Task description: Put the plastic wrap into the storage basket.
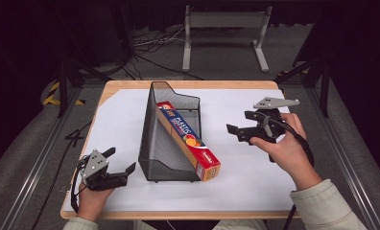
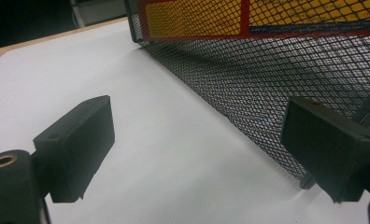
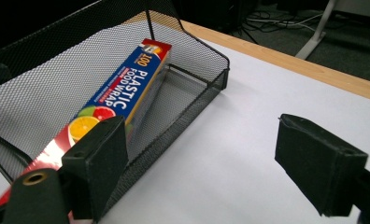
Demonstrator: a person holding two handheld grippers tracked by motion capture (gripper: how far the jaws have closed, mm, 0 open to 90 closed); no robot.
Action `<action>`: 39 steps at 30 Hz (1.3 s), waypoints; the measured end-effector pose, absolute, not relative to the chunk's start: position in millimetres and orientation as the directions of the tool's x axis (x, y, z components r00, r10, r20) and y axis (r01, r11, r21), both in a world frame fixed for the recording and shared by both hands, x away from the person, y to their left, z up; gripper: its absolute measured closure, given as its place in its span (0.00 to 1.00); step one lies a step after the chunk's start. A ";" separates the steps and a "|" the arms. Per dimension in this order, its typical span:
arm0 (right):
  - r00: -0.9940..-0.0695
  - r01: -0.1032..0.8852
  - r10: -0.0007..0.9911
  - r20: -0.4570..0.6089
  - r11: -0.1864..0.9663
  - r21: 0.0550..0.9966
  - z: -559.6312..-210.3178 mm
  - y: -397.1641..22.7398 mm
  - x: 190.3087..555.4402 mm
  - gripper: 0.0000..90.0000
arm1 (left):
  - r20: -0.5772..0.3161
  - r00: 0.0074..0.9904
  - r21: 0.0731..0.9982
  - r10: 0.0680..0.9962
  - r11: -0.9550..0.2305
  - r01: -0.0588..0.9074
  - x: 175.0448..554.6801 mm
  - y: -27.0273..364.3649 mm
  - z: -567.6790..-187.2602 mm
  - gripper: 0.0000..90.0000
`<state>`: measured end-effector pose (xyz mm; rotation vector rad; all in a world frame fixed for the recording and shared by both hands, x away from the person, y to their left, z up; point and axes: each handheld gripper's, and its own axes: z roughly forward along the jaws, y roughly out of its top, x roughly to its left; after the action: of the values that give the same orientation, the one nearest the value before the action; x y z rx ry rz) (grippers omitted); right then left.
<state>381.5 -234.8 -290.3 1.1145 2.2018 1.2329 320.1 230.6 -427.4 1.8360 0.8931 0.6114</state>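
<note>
One box of plastic food wrap [image 1: 188, 140] is seen lying slanted inside one black wire-mesh file holder [image 1: 155, 139], its far end leaning against the tall left wall and its near, red end jutting out past the holder's low front edge toward the person. Judged from this, the placing of the box appears largely done, or its removal not yet begun; which of the two cannot be told, since nothing is gripped. What may be left is either a final push to seat the box fully or a grasp on its protruding end. Two grippers are counted. The left gripper [image 1: 117, 163] is held low near the front left corner of the table [image 1: 116, 86], just beside the holder's mesh wall, its jaws spread with nothing between them. The right gripper [image 1: 236, 132] is held above the white sheet [image 1: 241, 182] to the right of the holder, jaws likewise spread and empty, apart from the box.
</note>
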 end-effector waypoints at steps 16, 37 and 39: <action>-0.612 0.391 0.791 0.014 0.287 0.875 -331.9 -286.7 362.0 0.17 | 0.020 0.598 0.917 0.801 -0.253 0.309 318.7 231.1 -427.0 0.12; -0.559 0.361 0.829 0.001 0.242 0.900 -414.3 -326.6 346.0 0.13 | 0.022 0.612 0.922 0.791 -0.253 0.294 317.3 231.5 -427.2 0.11; -0.552 0.379 0.834 -0.003 0.254 0.890 -422.0 -329.4 346.3 0.13 | 0.026 0.614 0.922 0.789 -0.257 0.291 317.2 231.0 -427.3 0.11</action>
<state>346.3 -329.4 -422.0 1.0989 2.0491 1.2509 317.2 231.0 -427.3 1.8226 0.8718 0.6138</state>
